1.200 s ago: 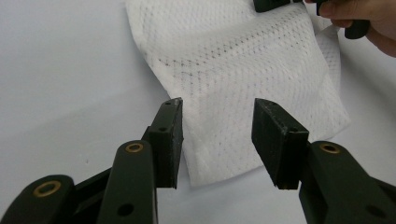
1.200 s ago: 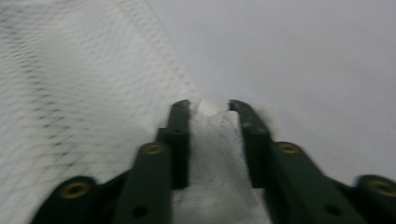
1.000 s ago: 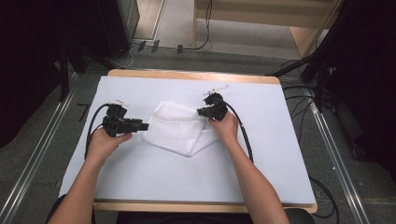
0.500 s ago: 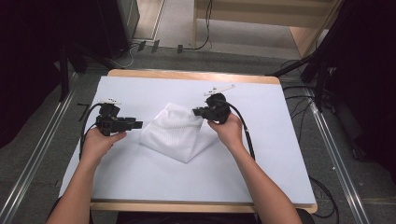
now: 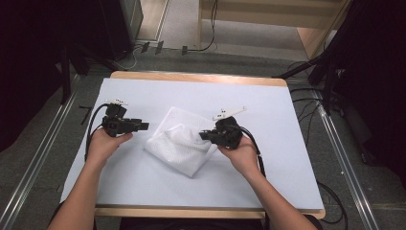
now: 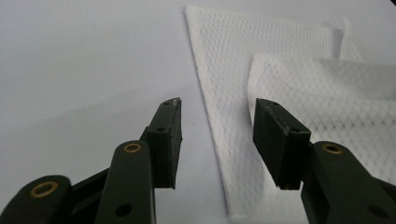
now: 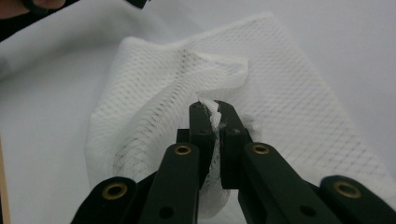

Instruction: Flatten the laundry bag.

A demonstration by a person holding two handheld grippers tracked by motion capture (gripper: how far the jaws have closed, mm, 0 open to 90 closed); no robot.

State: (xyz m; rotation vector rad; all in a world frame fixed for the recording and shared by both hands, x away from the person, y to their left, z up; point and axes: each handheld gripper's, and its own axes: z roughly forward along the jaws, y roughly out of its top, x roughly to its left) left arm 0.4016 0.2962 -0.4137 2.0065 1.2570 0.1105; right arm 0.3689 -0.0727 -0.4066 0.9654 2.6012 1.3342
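Evidently the work in hand is folding the white mesh cloth [image 5: 182, 143], and it looks roughly half done. The cloth lies near the middle of the worktop [image 5: 268, 100], with one flap already turned over onto the rest, so that a doubled layer shows along its nearer side. The right tongs [image 5: 205, 135] are clenched on a pinch of the mesh; in the right gripper view the fabric is squeezed between the two black jaws and rises in a ridge ahead of them [image 7: 211, 122]. That corner is lifted off the surface and seems to be on its way across the cloth.

The left tongs [image 5: 143, 126] are released, jaws standing apart with nothing between them. They hover just beside the cloth's left edge, which the left gripper view shows lying flat on the sheet [image 6: 210, 116], untouched by either pad.

What appears to be left: laying the carried corner down, squaring the edges, and perhaps a further fold, for which the left tongs would have to take hold of the free edge.

A pale blue-grey sheet covers the worktop, with a light wooden rim [image 5: 191, 76] showing at the far and near sides. Around it lies grey carpeted floor with metal rails at both sides, black cables trailing at the right, dark equipment at the edges, and a pale wooden frame [image 5: 306, 28] at the back.
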